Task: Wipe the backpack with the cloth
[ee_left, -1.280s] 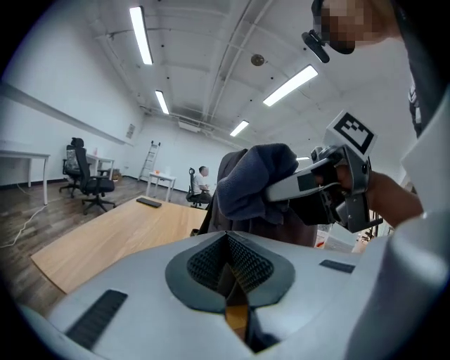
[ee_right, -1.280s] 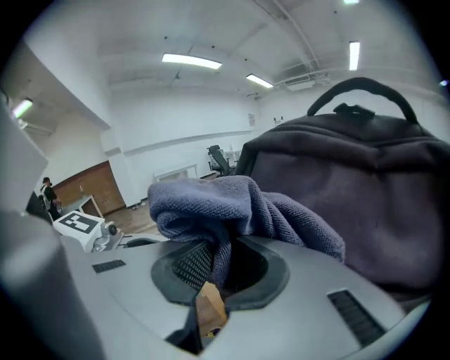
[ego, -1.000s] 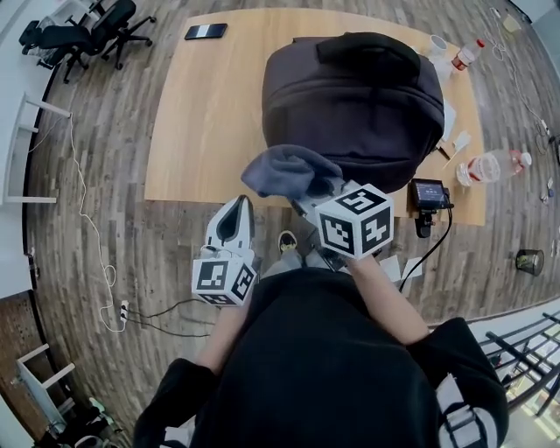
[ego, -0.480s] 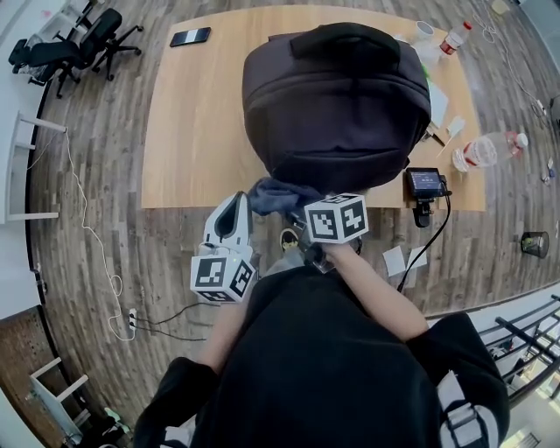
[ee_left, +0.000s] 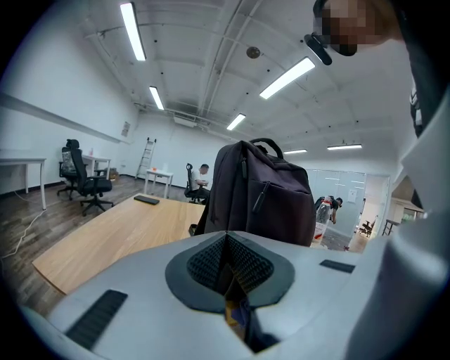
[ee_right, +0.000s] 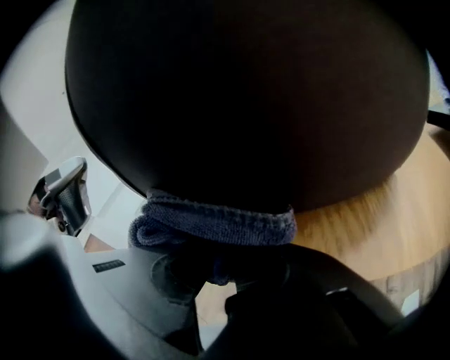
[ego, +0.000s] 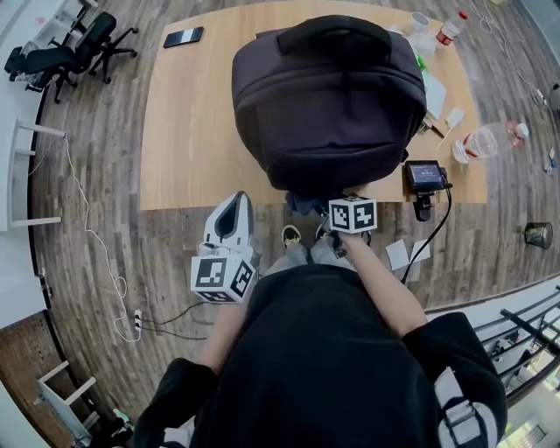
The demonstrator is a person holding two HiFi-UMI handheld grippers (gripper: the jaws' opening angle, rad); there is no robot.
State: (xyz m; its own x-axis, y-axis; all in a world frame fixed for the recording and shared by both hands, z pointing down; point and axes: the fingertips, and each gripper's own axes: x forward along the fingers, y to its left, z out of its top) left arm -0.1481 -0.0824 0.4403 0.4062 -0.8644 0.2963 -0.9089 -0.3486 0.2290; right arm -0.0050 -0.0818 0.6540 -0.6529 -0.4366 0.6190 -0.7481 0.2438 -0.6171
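Since the soft cloth bunches, your right gripper clamps a fold in its jaws at the lower front of the yielding backpack; the jaws of your left gripper meet, empty.

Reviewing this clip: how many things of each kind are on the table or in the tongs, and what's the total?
Backpack: 1
Cloth, pinched in the right tongs: 1
Phone: 1
Plastic bottles: 2
Cup: 1
Small screen device at the table edge: 1
Total: 7
Papers at the far right are too small to count.
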